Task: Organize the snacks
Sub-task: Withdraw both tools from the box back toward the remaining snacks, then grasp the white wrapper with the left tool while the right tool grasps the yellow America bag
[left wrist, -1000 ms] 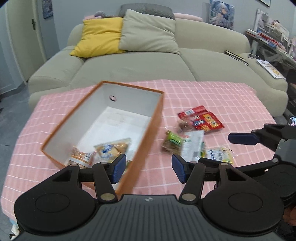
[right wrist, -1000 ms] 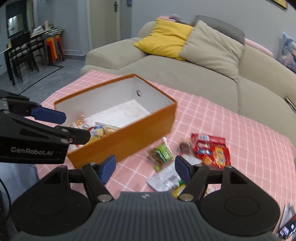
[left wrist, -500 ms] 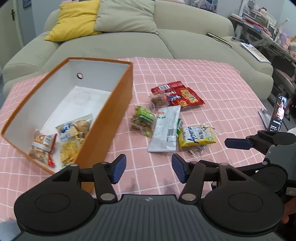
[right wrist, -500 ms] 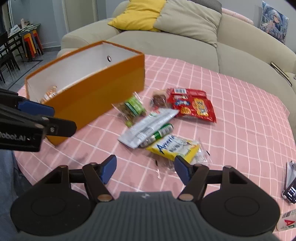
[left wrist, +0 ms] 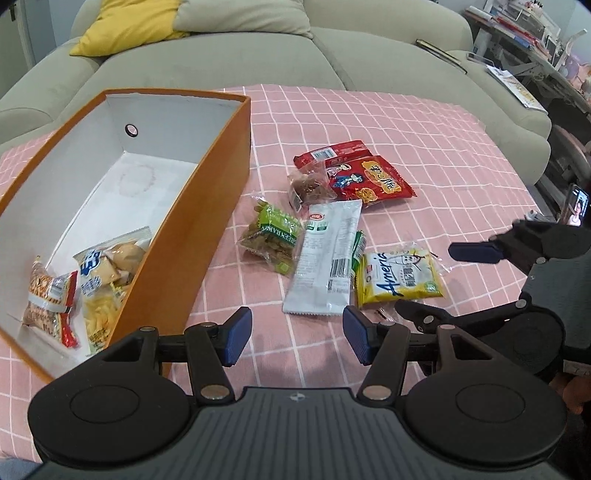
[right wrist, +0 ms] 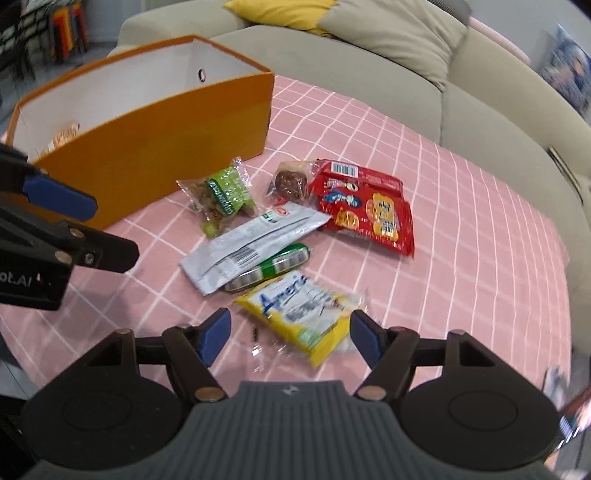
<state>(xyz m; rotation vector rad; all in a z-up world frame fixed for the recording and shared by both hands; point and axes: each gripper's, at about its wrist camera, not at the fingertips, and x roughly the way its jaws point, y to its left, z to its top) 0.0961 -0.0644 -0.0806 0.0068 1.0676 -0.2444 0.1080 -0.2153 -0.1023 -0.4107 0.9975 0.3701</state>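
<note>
Presently on the tabletop [left wrist: 424,140], under a pink checked cloth: one orange box [left wrist: 218,206], open-topped, white inside, standing at the left. Contents, all at its near end: a clear bag of pale biscuits with blue print [left wrist: 107,273] and a small orange-and-red packet [left wrist: 50,299] beside it.

Loose snacks, clustered just right of the box:
- green nut packet [left wrist: 273,236], nearest the box wall but apart from it;
- small clear pack of brown pieces [left wrist: 308,186], touching the red packet;
- red packet with cartoon print [left wrist: 364,177], farthest back;
- long white sachet [left wrist: 327,258], barcode up, lying over a green tube [right wrist: 273,267] that shows along its edge;
- yellow packet with blue lettering [left wrist: 400,277], nearest the right gripper.

Left gripper [left wrist: 293,339]: jaws released, blue pads well apart, nothing between them, held over bare cloth just short of the white sachet.

Right gripper [right wrist: 290,338]: jaws released, the near end of the yellow packet lying in the gap between the pads, neither pad pressing on it as far as can be seen.

Behind the tabletop: a beige sofa [left wrist: 369,48] with a yellow cushion [left wrist: 125,26].
</note>
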